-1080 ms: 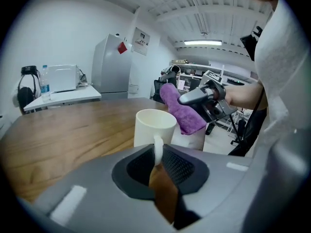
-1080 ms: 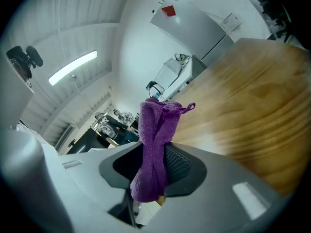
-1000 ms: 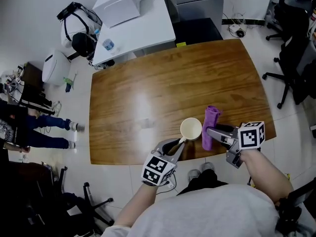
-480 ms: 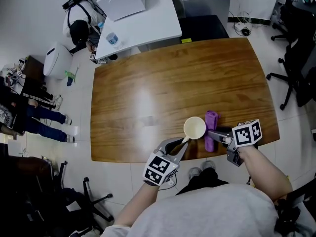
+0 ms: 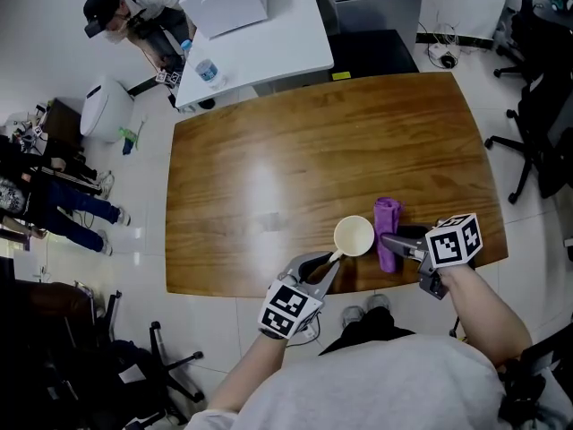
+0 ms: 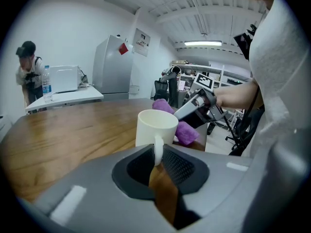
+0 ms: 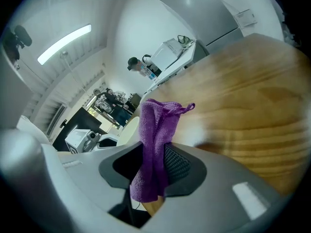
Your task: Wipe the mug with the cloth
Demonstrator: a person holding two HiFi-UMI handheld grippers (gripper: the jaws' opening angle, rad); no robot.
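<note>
A cream mug (image 5: 354, 236) stands upright near the front edge of the wooden table (image 5: 295, 150). My left gripper (image 5: 329, 263) is shut on its handle; in the left gripper view the mug (image 6: 154, 127) rises just beyond the jaws and the handle (image 6: 158, 149) sits between them. A purple cloth (image 5: 387, 231) is bunched just right of the mug. My right gripper (image 5: 394, 243) is shut on the cloth (image 7: 154, 147), which hangs through the jaws and sticks out ahead of them. In the left gripper view the cloth (image 6: 181, 128) is close behind the mug's right side.
A white side table (image 5: 255, 43) with a water bottle (image 5: 208, 72) and a white appliance (image 5: 224, 3) stands beyond the table's far left corner. People (image 5: 134, 7) stand at the far left. Office chairs (image 5: 537, 106) are at the right.
My right gripper has come down and nearer the mug with the cloth, which now lies lower and more bunched. The left gripper and mug have held still. The person at the back has shifted left.
</note>
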